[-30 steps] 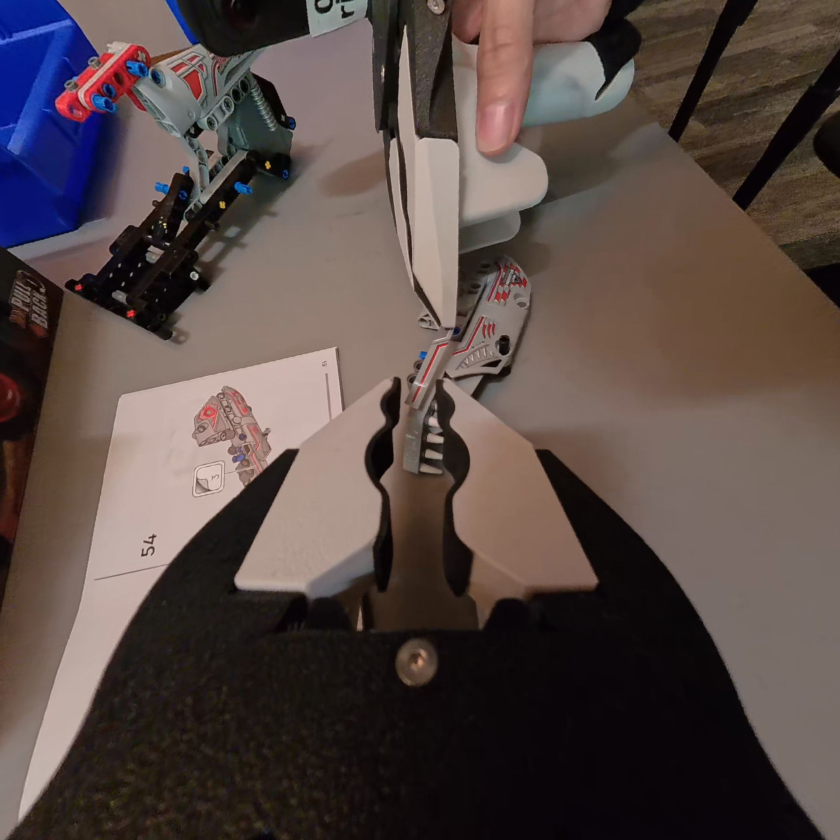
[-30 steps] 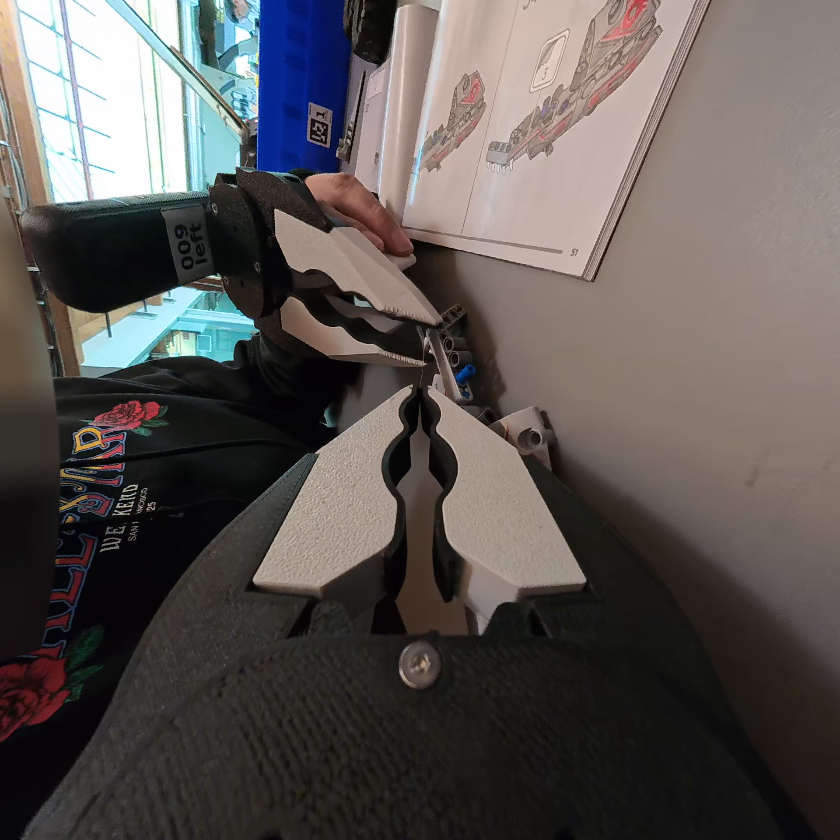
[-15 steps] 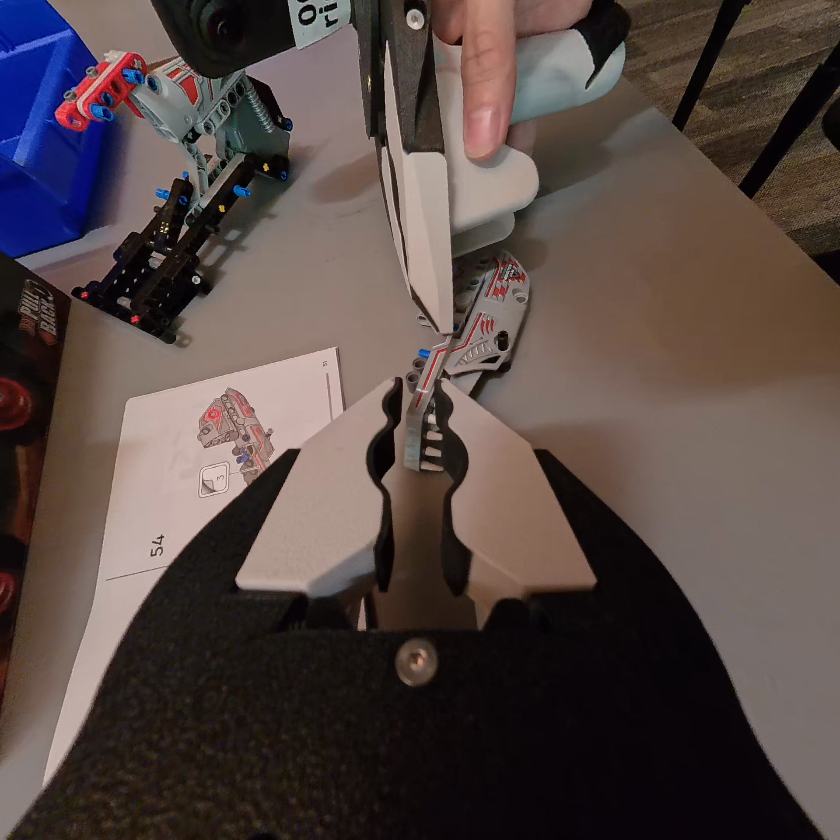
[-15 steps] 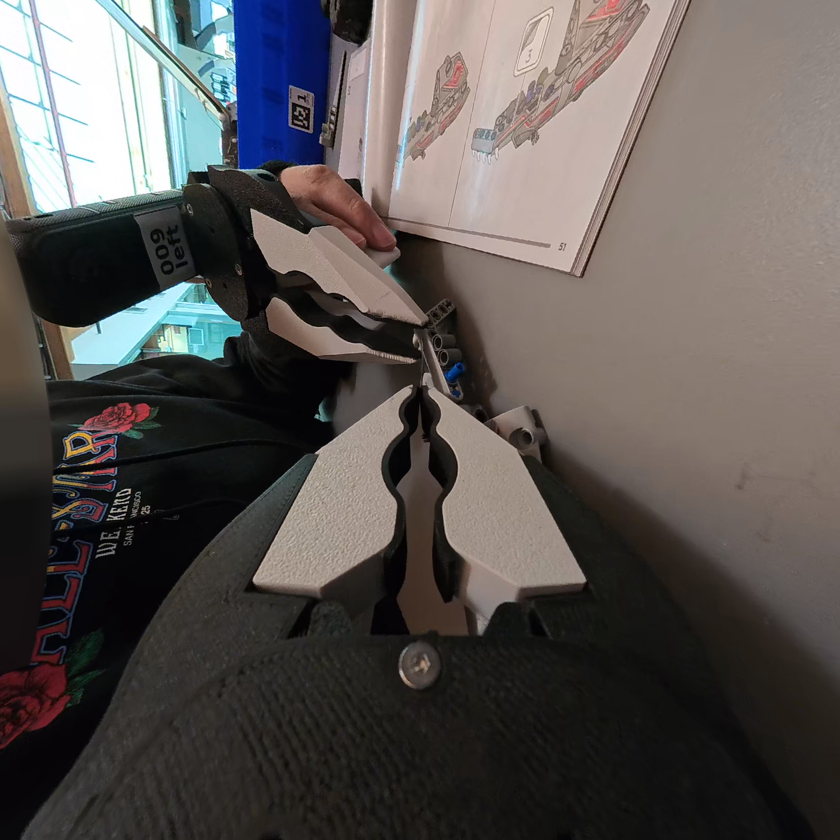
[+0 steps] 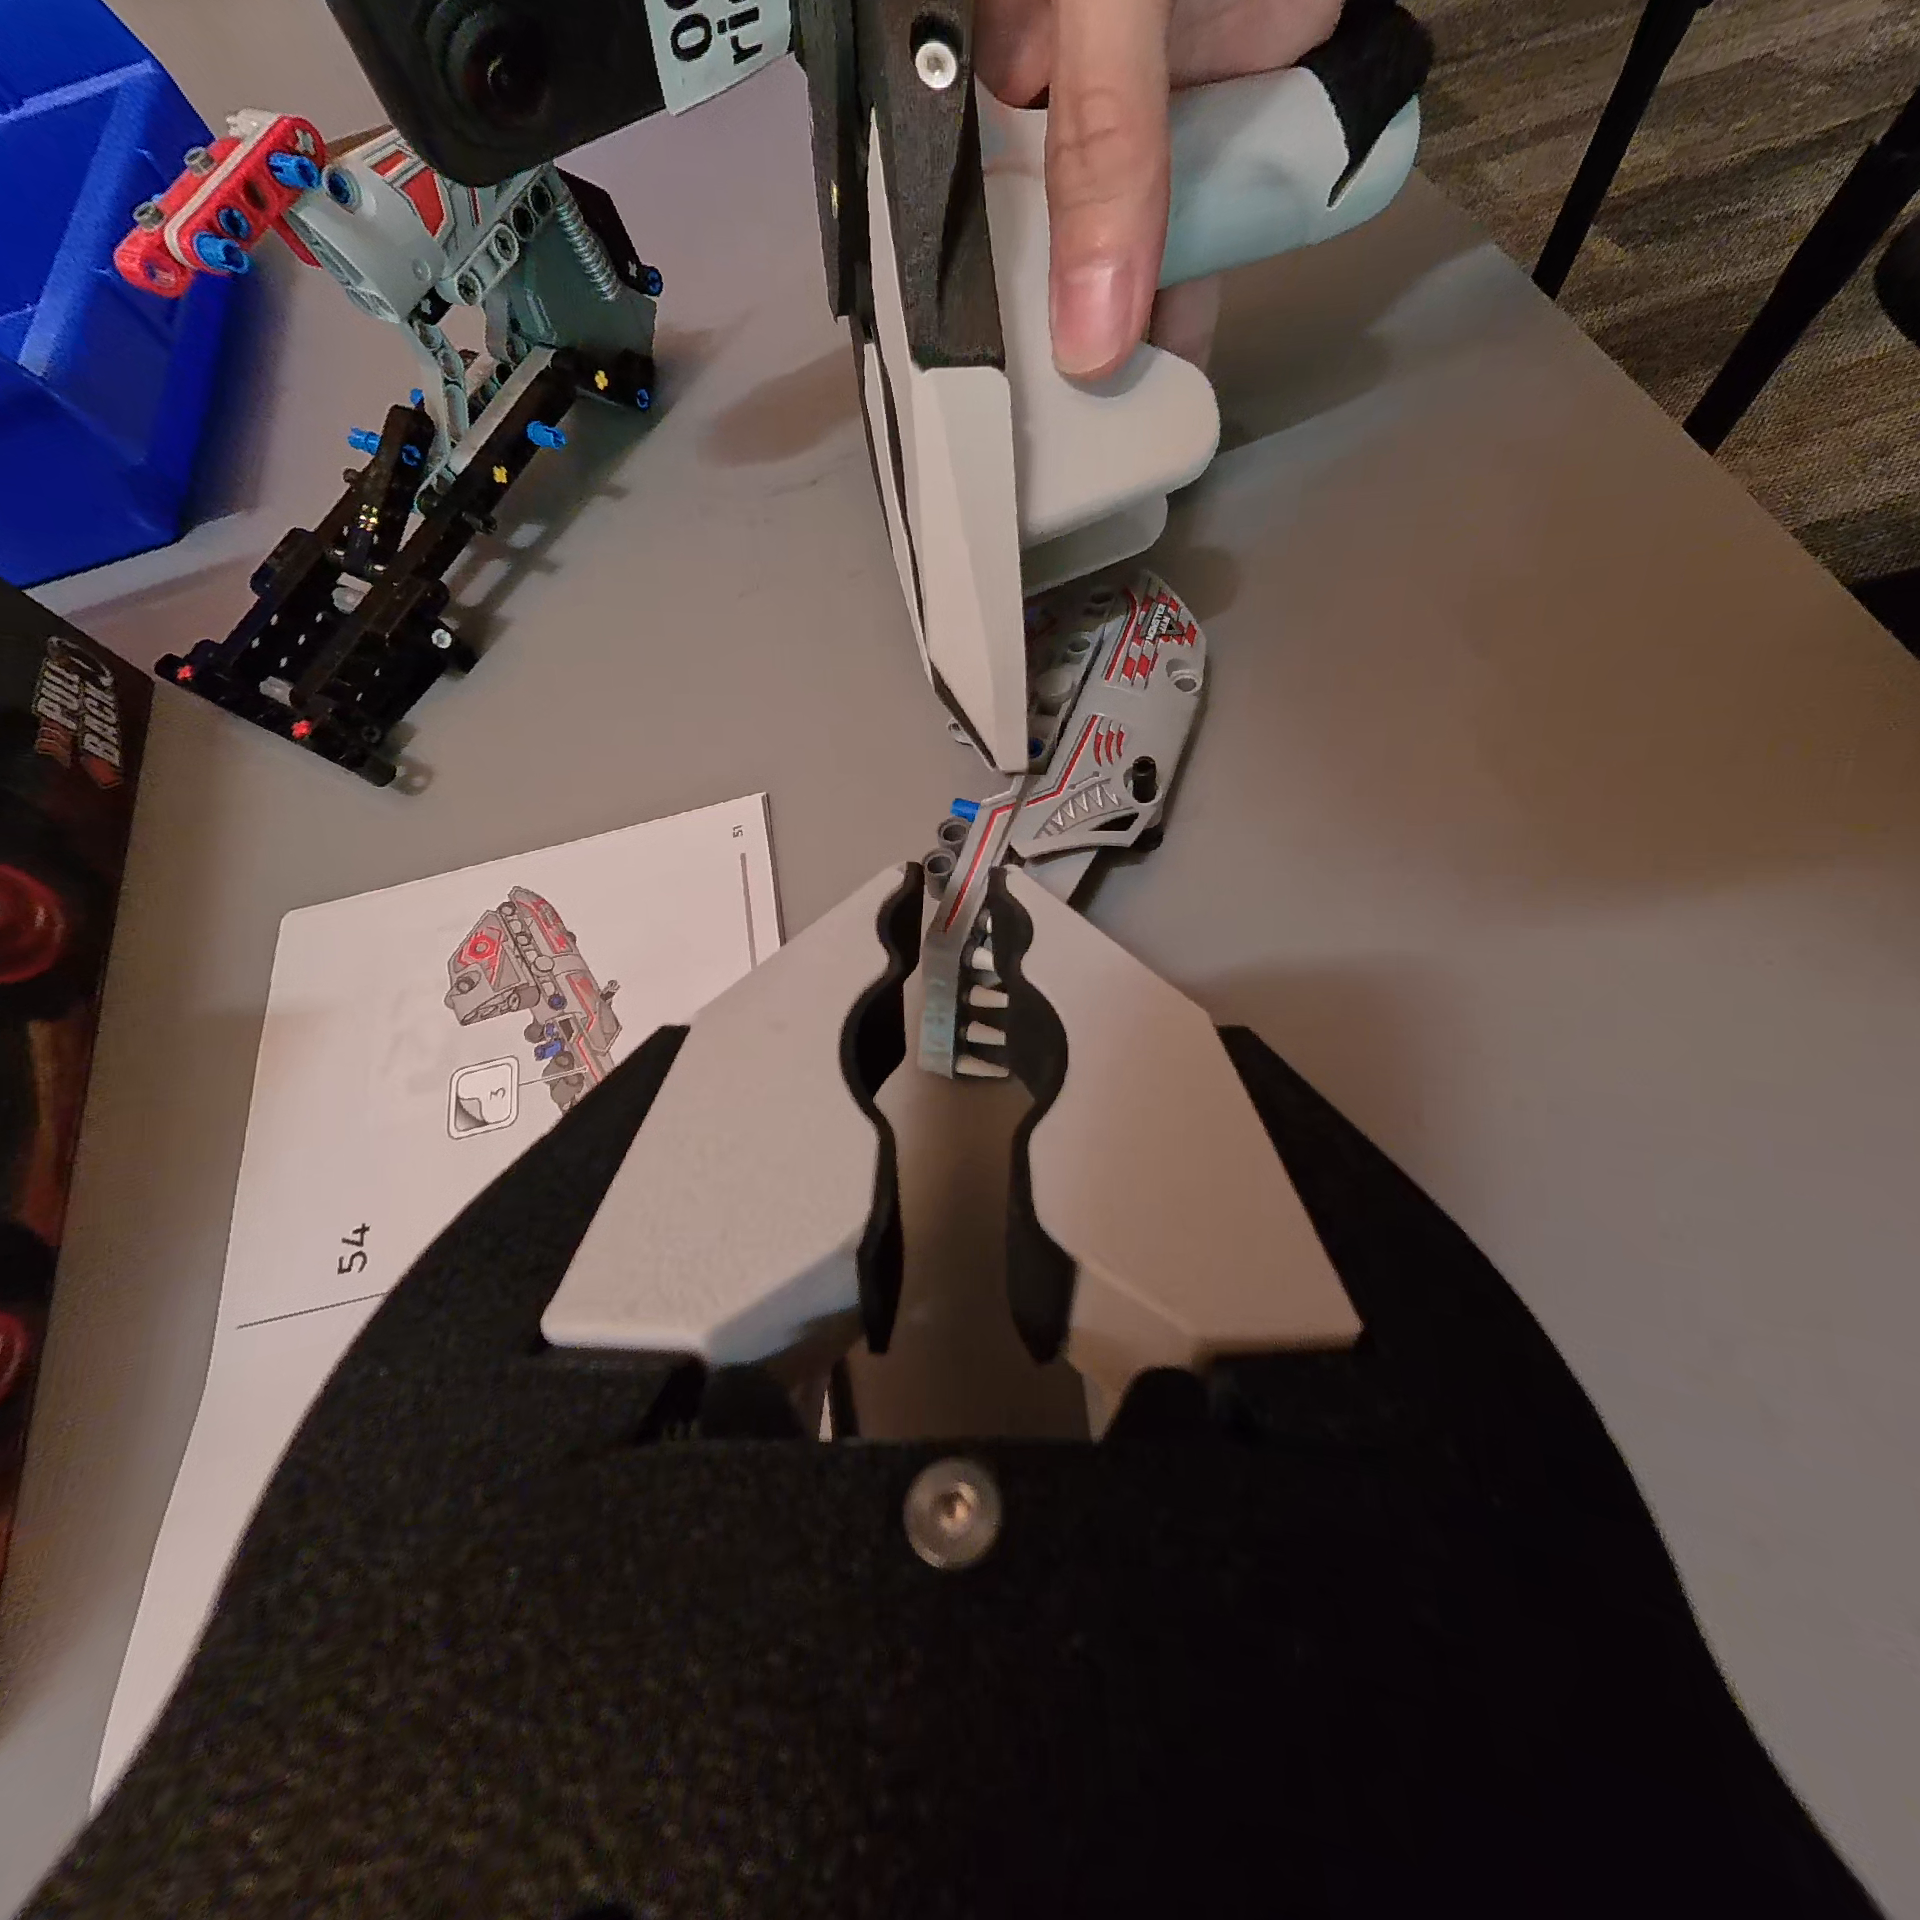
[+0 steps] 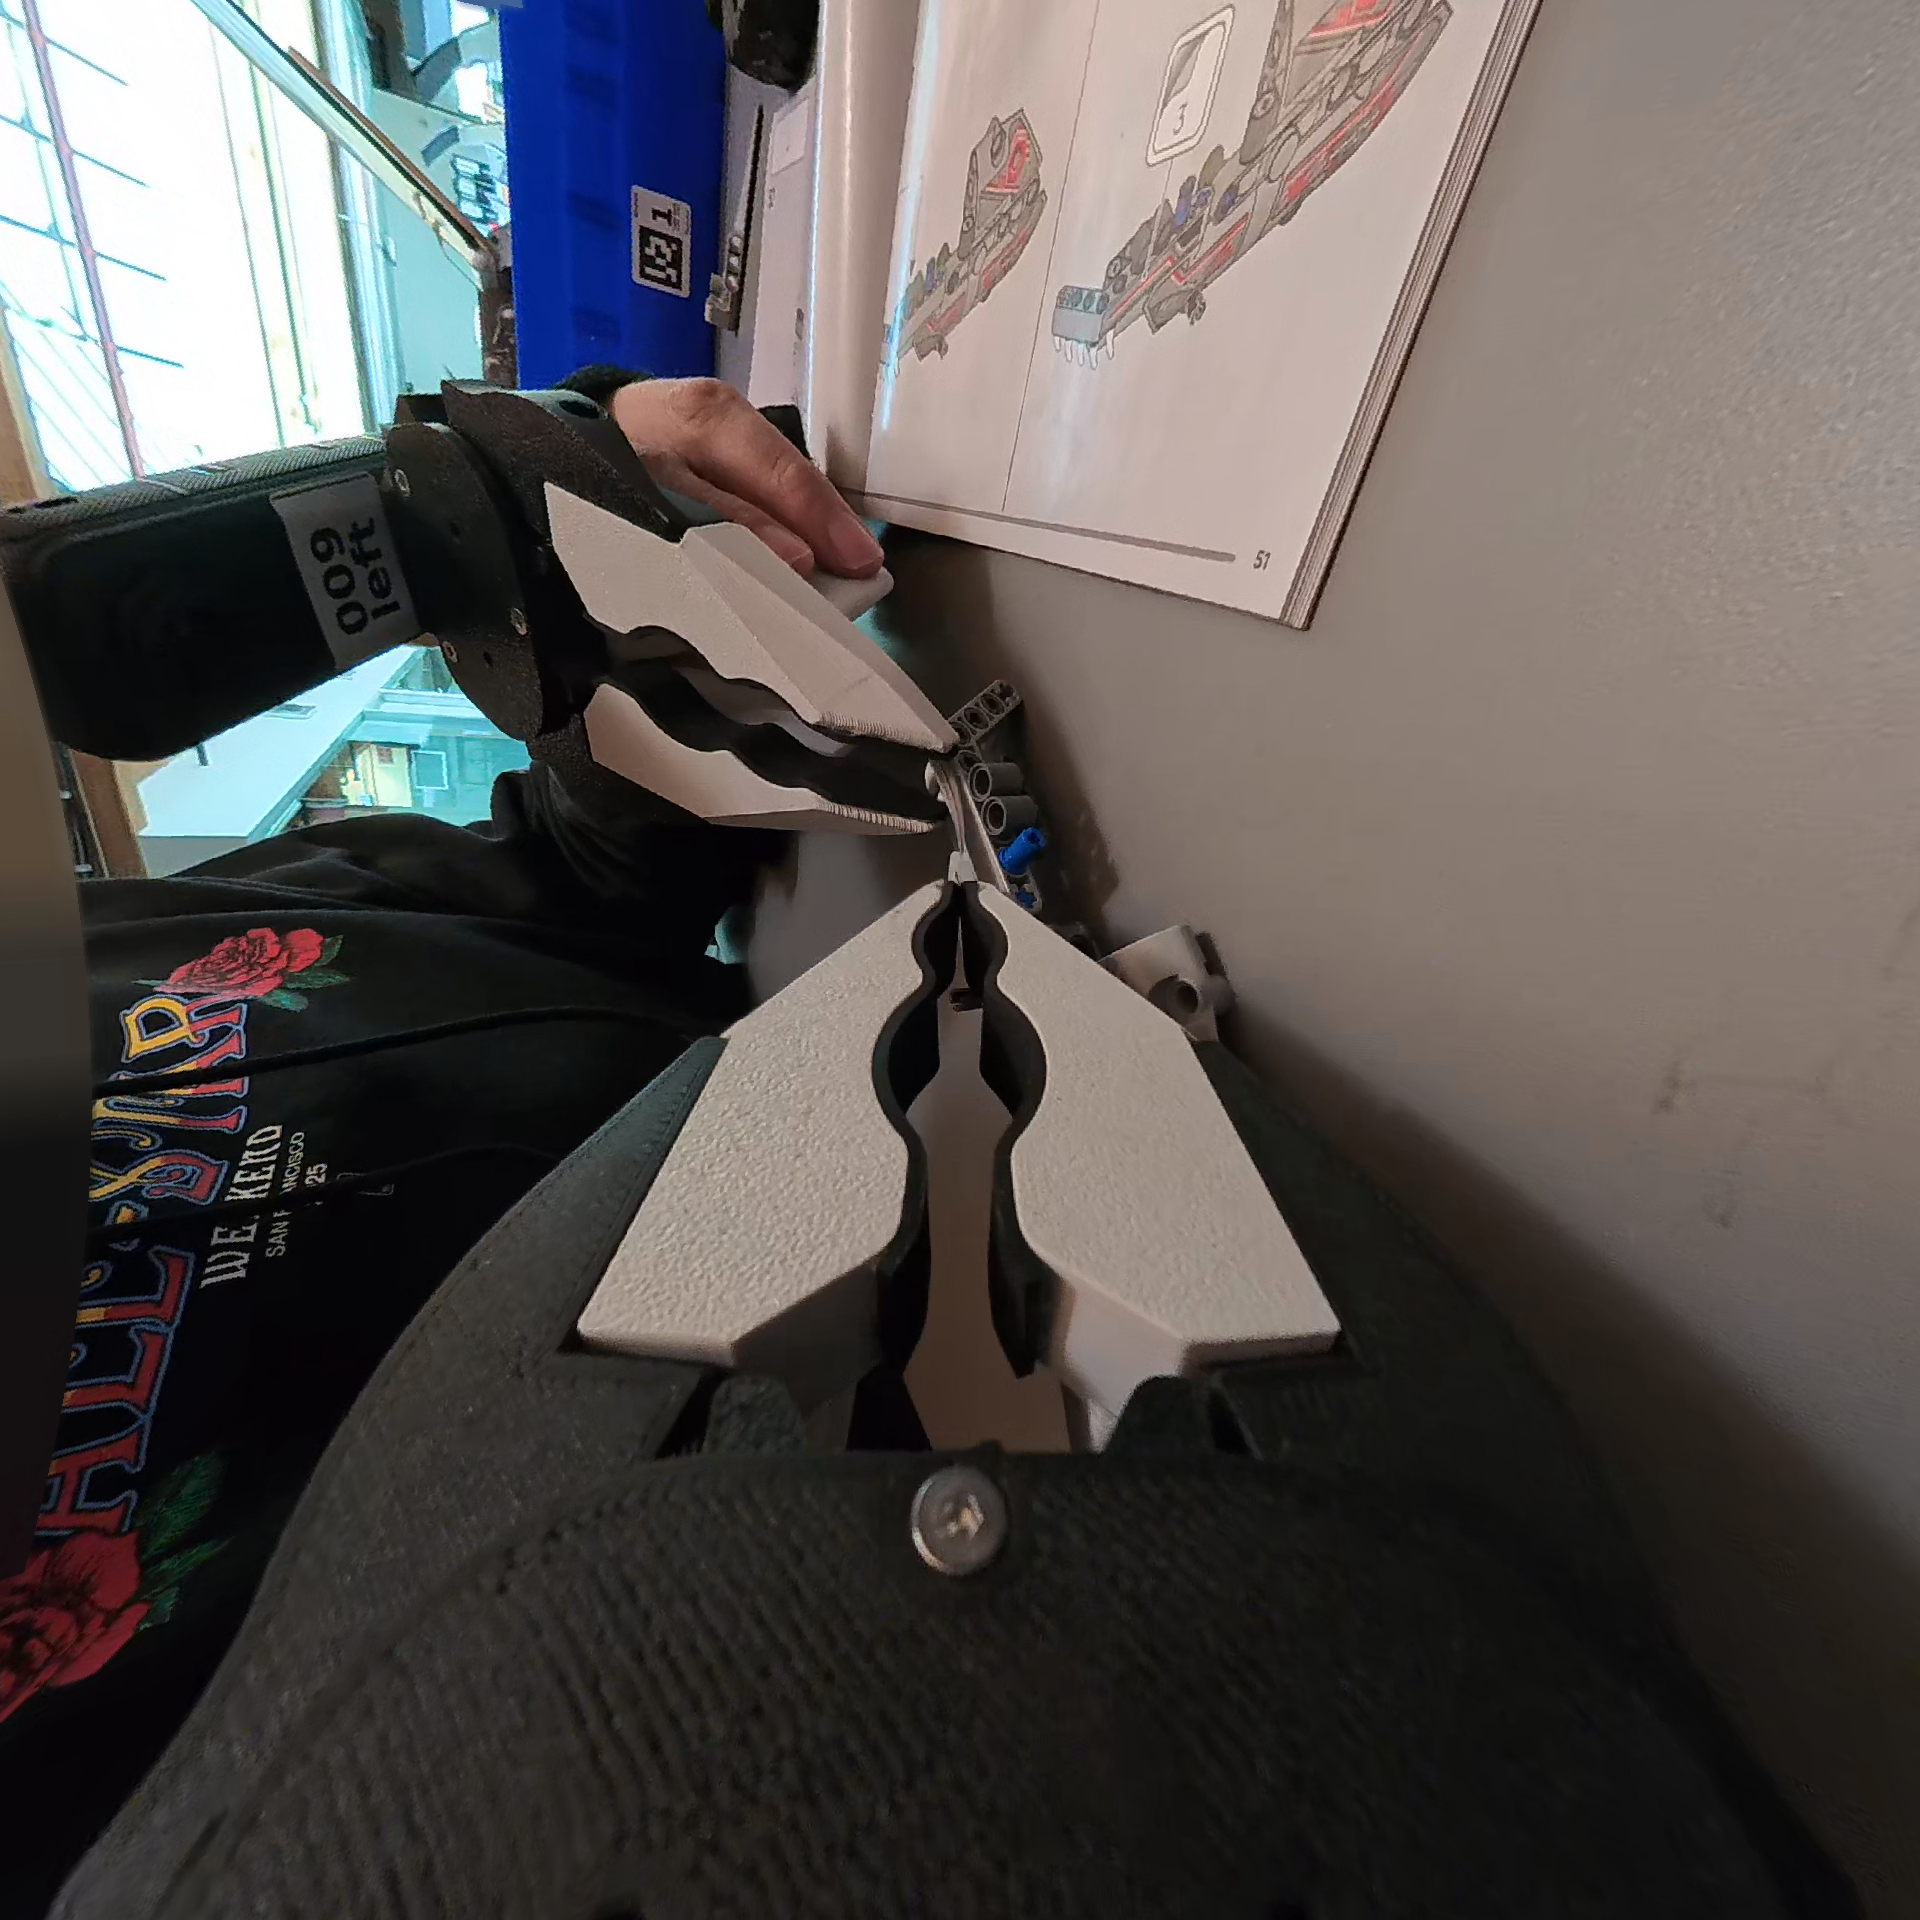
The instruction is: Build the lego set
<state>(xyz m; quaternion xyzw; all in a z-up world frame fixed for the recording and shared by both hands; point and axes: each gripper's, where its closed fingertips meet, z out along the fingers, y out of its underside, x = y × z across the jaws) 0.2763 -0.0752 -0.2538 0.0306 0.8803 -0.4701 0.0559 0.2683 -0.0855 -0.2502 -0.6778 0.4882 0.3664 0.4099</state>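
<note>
A grey lego assembly (image 5: 1101, 769) with red stripes, a tooth sticker and white teeth is held over the grey table (image 5: 1455, 1039). My left gripper (image 5: 954, 878) is shut on its toothed end. My right gripper (image 6: 961, 891) comes from above in the left wrist view (image 5: 1000, 758) and is shut on the thin top edge of the same assembly. In the right wrist view the assembly (image 6: 997, 805) sits between both grippers, with the left gripper (image 6: 935, 784) just beyond my right fingertips. A blue pin (image 6: 1018, 850) sticks out of it.
A black chassis with grey and red parts (image 5: 416, 499) stands at the back left next to a blue bin (image 5: 62, 312). The open instruction booklet (image 5: 520, 987) lies left of my left gripper. A dark box (image 5: 52, 935) lies at the left edge. The table edge and chair legs (image 5: 1766, 260) are at the right.
Both grippers keep their hold on the grey assembly. They have shifted only slightly together; the assembly's pose is nearly the same.
</note>
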